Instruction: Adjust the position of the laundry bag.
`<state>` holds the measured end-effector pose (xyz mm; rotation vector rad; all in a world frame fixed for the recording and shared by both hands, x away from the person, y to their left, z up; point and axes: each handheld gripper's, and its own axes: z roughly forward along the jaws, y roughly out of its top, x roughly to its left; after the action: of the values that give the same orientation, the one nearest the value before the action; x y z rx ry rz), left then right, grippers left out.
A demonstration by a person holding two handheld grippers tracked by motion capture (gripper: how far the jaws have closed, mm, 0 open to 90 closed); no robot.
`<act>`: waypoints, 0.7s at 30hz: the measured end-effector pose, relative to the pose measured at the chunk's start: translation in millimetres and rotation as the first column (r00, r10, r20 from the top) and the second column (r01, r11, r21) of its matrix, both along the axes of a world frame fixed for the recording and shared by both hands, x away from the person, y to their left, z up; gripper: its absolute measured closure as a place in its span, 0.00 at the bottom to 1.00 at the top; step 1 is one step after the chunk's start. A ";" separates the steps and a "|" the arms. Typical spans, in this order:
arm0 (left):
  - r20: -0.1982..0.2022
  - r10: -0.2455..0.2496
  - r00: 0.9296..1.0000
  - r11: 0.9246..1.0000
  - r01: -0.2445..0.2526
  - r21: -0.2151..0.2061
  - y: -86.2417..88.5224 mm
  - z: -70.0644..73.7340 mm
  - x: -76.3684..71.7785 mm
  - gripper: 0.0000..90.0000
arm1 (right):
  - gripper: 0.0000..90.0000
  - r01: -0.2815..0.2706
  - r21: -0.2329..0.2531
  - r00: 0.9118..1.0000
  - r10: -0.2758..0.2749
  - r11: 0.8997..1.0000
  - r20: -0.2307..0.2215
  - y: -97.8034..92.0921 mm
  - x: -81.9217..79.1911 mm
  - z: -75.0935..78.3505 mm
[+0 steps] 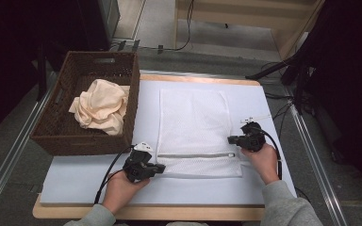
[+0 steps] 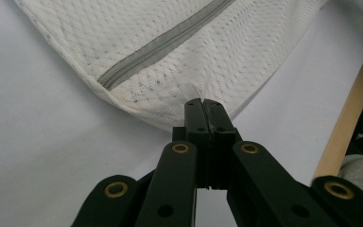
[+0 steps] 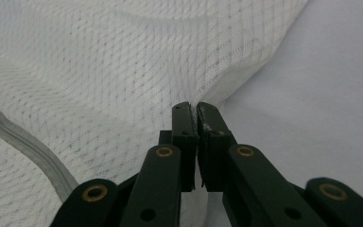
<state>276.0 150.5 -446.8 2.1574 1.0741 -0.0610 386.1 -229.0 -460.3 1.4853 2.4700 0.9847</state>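
Pinching mesh bag (image 1: 195,129) edges | left gripper (image 2: 203,105) clamped near corner | right gripper (image 3: 193,108) clamped opposite

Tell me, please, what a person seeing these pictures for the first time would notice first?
First comes the white mesh laundry bag, lying flat in the middle of the pale blue mat with its grey zipper closed near the person's side. The left gripper and the right gripper each pinch an edge of it, one at either end of the zipper. To the left, a dark wicker basket holds a crumpled cream cloth.
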 end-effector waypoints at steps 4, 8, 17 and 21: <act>-0.007 -0.009 1.000 1.000 0.009 0.006 2.0 -1.7 1.8 0.96 | 0.90 0.001 0.002 1.000 -0.001 1.000 0.013 0.2 0.9 1.5; 0.002 -0.021 1.000 1.000 0.021 0.021 4.6 3.9 3.0 0.83 | 0.80 -0.002 0.016 1.000 0.002 1.000 0.015 -0.3 1.1 3.5; 0.057 -0.064 0.996 0.998 0.063 0.005 2.3 17.3 3.6 0.42 | 0.52 0.003 0.040 0.998 -0.005 0.999 0.063 -0.1 -7.4 14.7; 0.044 -0.065 0.997 0.996 0.067 -0.050 7.6 25.0 6.6 0.37 | 0.51 -0.010 0.048 0.998 0.007 0.999 0.069 1.8 -14.3 17.4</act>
<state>282.7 158.2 -421.8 2.1381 0.9672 -0.0723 371.8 -227.2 -442.9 1.4308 2.4237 1.0860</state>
